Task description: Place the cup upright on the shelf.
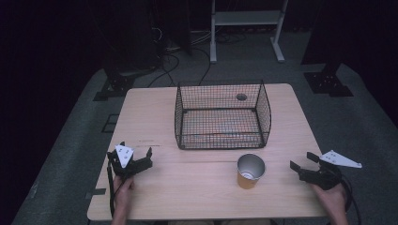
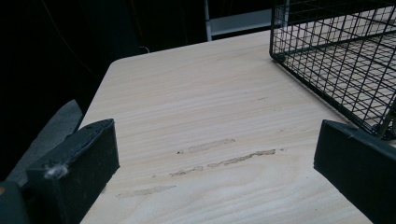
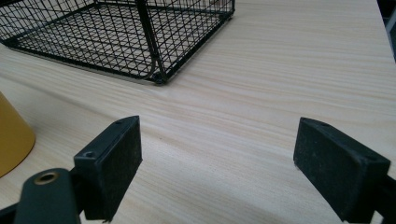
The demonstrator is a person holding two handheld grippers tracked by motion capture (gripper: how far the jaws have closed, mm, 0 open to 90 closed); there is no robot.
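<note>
From the high view I see the cup (image 1: 250,170) standing upright on the counter (image 1: 197,187), its orange wall and silvery inside showing, just in front of the wire basket (image 1: 222,116) and between my two grippers, nearer the right one. My right gripper view catches no more of the cup (image 3: 11,135) than a yellow-orange curve of wall at the left edge, with the basket (image 3: 116,32) corner beyond it. My right gripper (image 1: 303,162) sits near the counter's right edge, fingers released and spread wide over bare wood, apart from the cup. My left gripper (image 1: 133,155) rests well to the left, fingers likewise released. Its own view adds scuff marks (image 2: 210,158) on the wood between the fingers and the basket's (image 2: 336,56) near corner at upper right.
</note>
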